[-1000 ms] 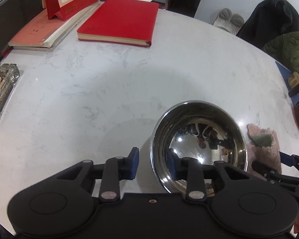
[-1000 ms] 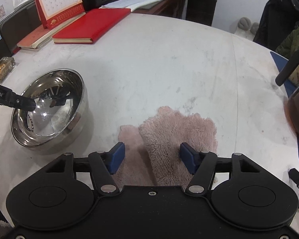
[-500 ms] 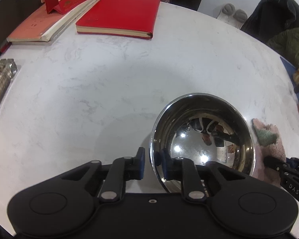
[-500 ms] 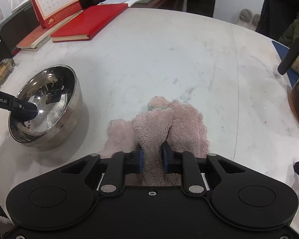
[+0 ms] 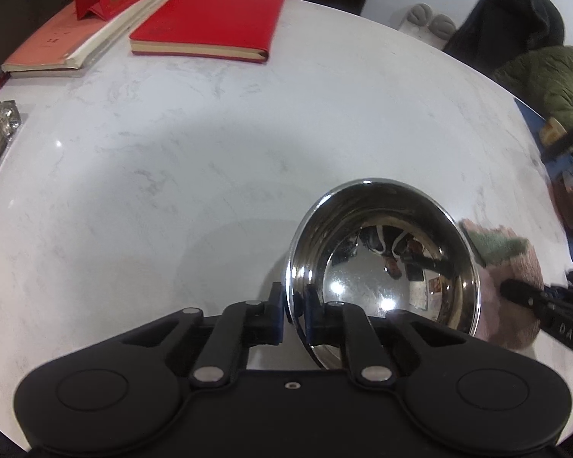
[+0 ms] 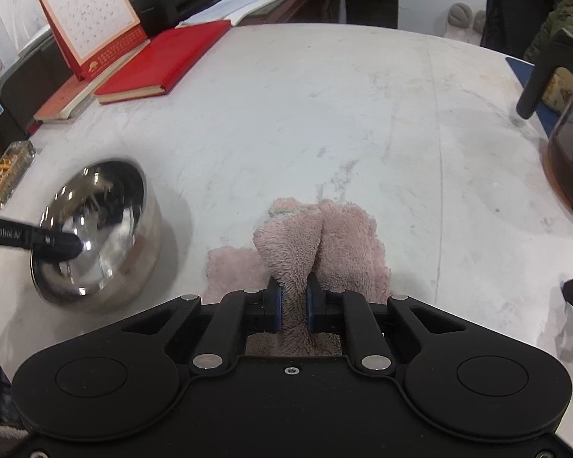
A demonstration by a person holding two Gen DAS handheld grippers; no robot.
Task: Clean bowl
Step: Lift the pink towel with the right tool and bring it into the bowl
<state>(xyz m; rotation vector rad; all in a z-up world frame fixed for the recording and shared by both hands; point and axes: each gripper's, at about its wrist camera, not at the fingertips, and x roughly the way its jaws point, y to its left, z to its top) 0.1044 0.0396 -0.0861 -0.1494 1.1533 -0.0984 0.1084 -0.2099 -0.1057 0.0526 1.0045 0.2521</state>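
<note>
Since a second ago, the left gripper [image 5: 295, 311] has closed its blue pads on the near rim of the round, mirror-bright steel bowl [image 5: 386, 252], lower right on the marble table [image 5: 172, 175]. Seen from the right wrist, the right gripper [image 6: 294, 307], earlier spread apart, pinches a raised fold of fluffy pink cloth [image 6: 324, 236] at lower centre; the bowl sits lower left.

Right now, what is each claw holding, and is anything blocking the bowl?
Left gripper shut on the steel bowl rim. Right gripper shut on the pink cloth, bunched on the table. Nothing between cloth and bowl.
</note>
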